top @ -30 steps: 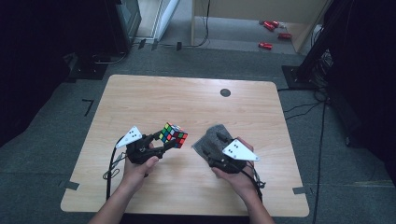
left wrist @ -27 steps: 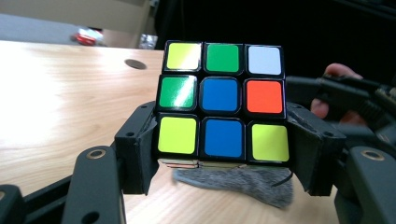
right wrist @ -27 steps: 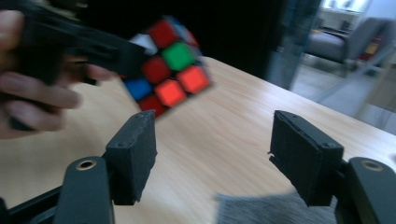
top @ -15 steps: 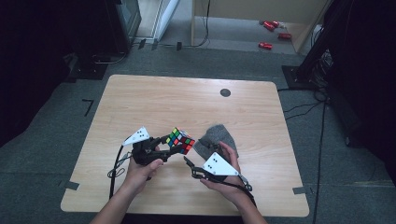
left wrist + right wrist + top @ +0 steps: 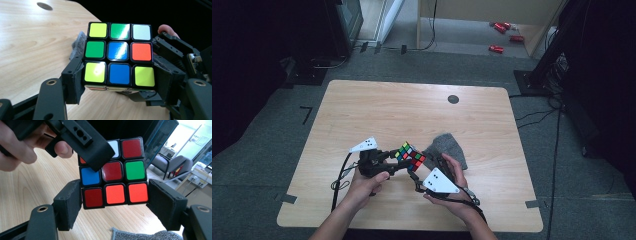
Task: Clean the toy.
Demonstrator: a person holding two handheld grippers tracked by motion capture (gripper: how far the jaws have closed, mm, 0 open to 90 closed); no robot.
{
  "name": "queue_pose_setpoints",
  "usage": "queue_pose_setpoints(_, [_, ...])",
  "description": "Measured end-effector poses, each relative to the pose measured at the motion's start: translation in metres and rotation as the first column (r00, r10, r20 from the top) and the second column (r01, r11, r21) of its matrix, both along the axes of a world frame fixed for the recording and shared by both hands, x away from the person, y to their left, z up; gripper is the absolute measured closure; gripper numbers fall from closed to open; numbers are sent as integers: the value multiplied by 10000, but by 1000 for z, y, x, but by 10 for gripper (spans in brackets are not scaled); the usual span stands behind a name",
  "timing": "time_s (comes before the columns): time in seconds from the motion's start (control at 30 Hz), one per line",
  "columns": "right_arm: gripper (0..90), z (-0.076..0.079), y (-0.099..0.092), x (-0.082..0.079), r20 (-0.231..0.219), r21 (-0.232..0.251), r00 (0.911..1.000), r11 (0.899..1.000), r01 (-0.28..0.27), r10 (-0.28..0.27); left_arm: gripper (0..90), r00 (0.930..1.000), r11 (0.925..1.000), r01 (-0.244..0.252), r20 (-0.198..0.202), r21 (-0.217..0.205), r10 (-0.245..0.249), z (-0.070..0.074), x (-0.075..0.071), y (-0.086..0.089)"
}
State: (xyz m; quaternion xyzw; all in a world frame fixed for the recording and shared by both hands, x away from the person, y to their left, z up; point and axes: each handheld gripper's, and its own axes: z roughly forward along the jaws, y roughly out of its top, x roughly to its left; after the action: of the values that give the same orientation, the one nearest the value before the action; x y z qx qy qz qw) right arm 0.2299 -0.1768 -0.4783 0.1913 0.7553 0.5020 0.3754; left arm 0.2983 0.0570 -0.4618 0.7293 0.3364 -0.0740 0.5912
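A scrambled Rubik's cube point(image 5: 410, 156) is held just above the wooden table point(image 5: 412, 110), near its front middle. My left gripper point(image 5: 403, 160) is shut on it from the left. In the left gripper view its pads press both sides of the bottom row of the cube point(image 5: 118, 55). My right gripper point(image 5: 417, 171) reaches in from the front right and its jaws have just been closing. In the right gripper view they bracket the lowest layer of the cube point(image 5: 117, 187), the left pad point(image 5: 71, 202) against it and the right pad point(image 5: 162, 202) a sliver off.
A grey cloth point(image 5: 447, 145) lies on the table just behind my right hand. A black round hole point(image 5: 453, 99) sits near the table's far edge. The left gripper's cable point(image 5: 339, 180) loops at the front left. Small red objects point(image 5: 497, 49) lie on the floor beyond.
My right gripper has come left and down from over the grey cloth, and its jaws now stand around the cube. The left gripper and cube have shifted only slightly.
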Motion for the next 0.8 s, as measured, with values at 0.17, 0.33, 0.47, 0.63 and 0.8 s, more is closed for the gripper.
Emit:
queue_pose_setpoints(0.17, [303,-3,2,0,143,-316,9999,9995,47,-43,345,9994,9997,224,-270,-78,-226,-1,2,0])
queue_pose_setpoints(0.33, [331,-5,3,0,303,-528,9995,9985,118,-102,345,9970,9981,501,-572,-348,-520,-2,4,1])
queue_pose_setpoints(0.47, [340,-6,4,-1,415,-638,9991,9979,119,-93,345,9959,9976,579,-677,-392,-604,-3,5,2])
queue_pose_setpoints(0.63, [344,-3,3,-2,363,-667,9993,9977,93,-69,344,9970,9970,682,-353,-360,-695,-2,4,2])
queue_pose_setpoints(0.8, [345,-2,4,-2,316,-602,9993,9980,195,-176,338,9977,9975,668,86,-212,-667,-1,2,1])
